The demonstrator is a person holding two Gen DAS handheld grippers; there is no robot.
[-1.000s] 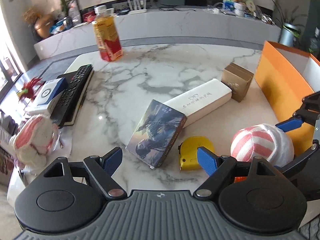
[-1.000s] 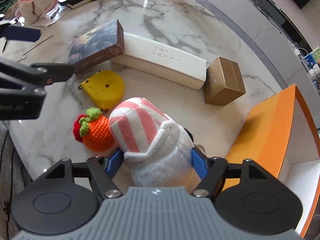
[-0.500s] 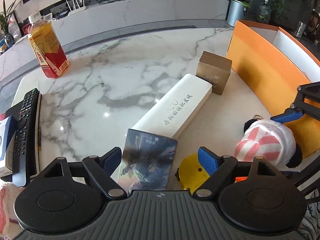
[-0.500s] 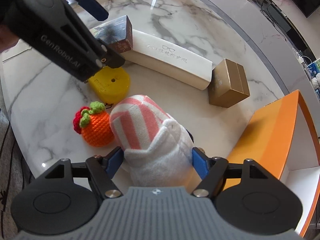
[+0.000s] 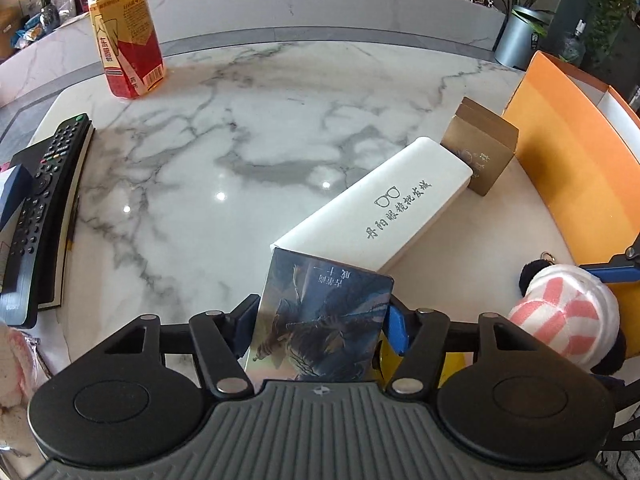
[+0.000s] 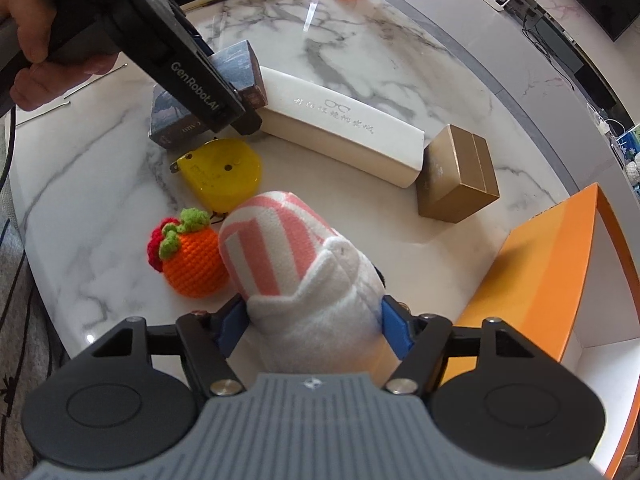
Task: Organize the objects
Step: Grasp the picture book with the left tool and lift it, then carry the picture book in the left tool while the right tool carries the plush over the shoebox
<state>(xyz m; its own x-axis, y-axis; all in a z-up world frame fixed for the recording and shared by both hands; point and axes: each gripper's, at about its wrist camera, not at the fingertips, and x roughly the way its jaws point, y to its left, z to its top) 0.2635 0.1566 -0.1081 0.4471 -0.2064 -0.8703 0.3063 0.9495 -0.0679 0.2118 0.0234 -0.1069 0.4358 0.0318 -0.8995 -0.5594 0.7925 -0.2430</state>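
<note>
A dark picture-covered box (image 5: 320, 312) sits between the blue pads of my left gripper (image 5: 322, 320). The jaws are closing and the pads press both of its long sides. In the right wrist view this box (image 6: 236, 64) leans against a long white glasses case (image 6: 340, 128). My right gripper (image 6: 316, 328) holds a pink-and-white striped plush (image 6: 280, 248) by its white end, its jaws closing a little more on it. Beside the plush lie a crocheted orange fruit (image 6: 192, 260) and a yellow tape measure (image 6: 220, 172).
An open orange box (image 6: 540, 280) with a white inside stands at the right of the marble table (image 5: 240, 140). A gold carton (image 5: 480, 156) touches the glasses case's far end. A drink bottle (image 5: 126, 40) stands far left, a remote (image 5: 44, 200) on a book at the left edge.
My left gripper moved in over the dark box and its jaws closed from wide apart onto the box's sides. The right gripper stayed in place on the plush.
</note>
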